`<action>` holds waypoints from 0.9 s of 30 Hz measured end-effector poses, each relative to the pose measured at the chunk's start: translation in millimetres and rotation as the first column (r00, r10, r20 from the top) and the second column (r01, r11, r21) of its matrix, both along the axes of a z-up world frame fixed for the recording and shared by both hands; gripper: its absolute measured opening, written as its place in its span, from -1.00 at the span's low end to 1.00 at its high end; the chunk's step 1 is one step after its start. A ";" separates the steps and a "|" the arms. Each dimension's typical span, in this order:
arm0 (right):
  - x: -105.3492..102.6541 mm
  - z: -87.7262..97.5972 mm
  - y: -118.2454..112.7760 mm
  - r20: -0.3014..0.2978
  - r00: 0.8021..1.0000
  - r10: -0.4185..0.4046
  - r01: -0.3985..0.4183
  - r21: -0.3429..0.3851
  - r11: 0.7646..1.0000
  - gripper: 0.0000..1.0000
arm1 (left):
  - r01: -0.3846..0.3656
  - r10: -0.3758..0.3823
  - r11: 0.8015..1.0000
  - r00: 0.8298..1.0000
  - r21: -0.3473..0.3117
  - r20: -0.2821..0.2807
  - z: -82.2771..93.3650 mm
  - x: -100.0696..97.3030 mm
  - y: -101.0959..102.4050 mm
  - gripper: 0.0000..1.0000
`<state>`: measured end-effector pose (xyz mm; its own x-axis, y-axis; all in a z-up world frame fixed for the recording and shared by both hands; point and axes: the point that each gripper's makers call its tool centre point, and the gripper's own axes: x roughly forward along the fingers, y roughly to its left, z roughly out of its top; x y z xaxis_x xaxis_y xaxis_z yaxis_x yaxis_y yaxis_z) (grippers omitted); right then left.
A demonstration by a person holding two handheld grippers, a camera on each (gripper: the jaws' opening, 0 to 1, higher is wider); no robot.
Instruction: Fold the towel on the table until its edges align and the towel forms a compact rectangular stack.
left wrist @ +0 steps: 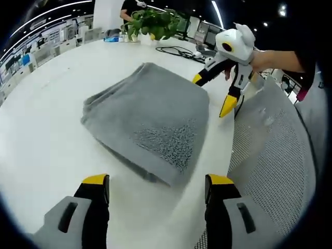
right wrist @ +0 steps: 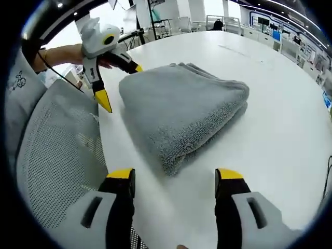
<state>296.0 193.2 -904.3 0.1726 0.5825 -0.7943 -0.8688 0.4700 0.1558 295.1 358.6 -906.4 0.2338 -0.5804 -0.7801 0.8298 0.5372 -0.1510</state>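
A grey towel [left wrist: 150,114] lies folded into a thick, roughly rectangular stack on the white table [left wrist: 46,135]. My left gripper [left wrist: 158,181] stands open just short of the towel's near corner, with nothing between its yellow-tipped jaws. In the right gripper view the same towel [right wrist: 181,104] shows its rounded fold towards me, and my right gripper [right wrist: 175,175] is open a little short of that fold, holding nothing. Each gripper shows in the other's view, open beside the towel's edge and held by a hand: the right gripper [left wrist: 212,93] and the left gripper [right wrist: 122,84].
A grey mesh chair back [left wrist: 275,150] presses against the table edge beside the towel; it is the same chair back [right wrist: 57,155] in the right gripper view. A potted plant [left wrist: 153,23] and black cables [left wrist: 179,51] sit at the table's far side.
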 end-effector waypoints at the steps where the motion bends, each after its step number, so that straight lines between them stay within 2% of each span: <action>1: 0.5 0.0 1.2 -0.001 1.000 0.000 0.000 0.003 1.000 0.20 | 0.001 -0.001 1.000 1.000 -0.005 -0.001 0.2 -0.2 -1.2 0.45; 6: 3.0 1.1 7.1 0.005 1.000 0.011 -0.011 0.010 1.000 0.07 | -0.001 0.001 1.000 1.000 -0.022 0.007 0.3 2.0 -6.9 0.34; 9: 5.9 -2.1 8.3 0.048 0.996 0.069 -0.067 -0.043 0.997 -0.01 | -0.007 0.007 1.000 1.000 -0.019 0.004 -2.2 3.1 -8.7 0.31; 12: 5.9 -1.5 14.4 0.054 0.995 0.080 -0.078 -0.036 0.996 -0.06 | -0.009 0.009 1.000 0.999 -0.002 0.032 -2.6 6.8 -7.5 0.17; 16: 9.0 -3.5 18.0 0.070 0.992 0.101 -0.097 -0.055 0.994 -0.16 | -0.040 0.041 0.999 0.997 -0.016 0.059 0.7 13.6 -7.7 -0.08; 19: 12.4 -4.7 17.1 0.074 0.991 0.107 -0.102 -0.064 0.993 -0.23 | -0.049 0.050 0.999 0.997 -0.021 0.060 0.6 15.8 -6.7 -0.13; 23: 18.7 -2.5 16.9 0.071 0.992 0.108 -0.104 -0.050 0.993 -0.25 | -0.029 0.032 0.999 0.997 -0.040 0.064 2.6 17.1 -9.0 -0.37; 27: 29.2 -2.8 17.1 0.077 0.992 0.104 -0.101 -0.051 0.994 -0.25 | -0.033 0.036 0.999 0.998 -0.043 0.058 1.6 24.5 -9.4 -0.36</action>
<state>325.1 210.3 -907.1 0.1777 0.5630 -0.8071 -0.9215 0.3830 0.0643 319.6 349.2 -904.9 0.2987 -0.6030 -0.7397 0.8190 0.5598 -0.1257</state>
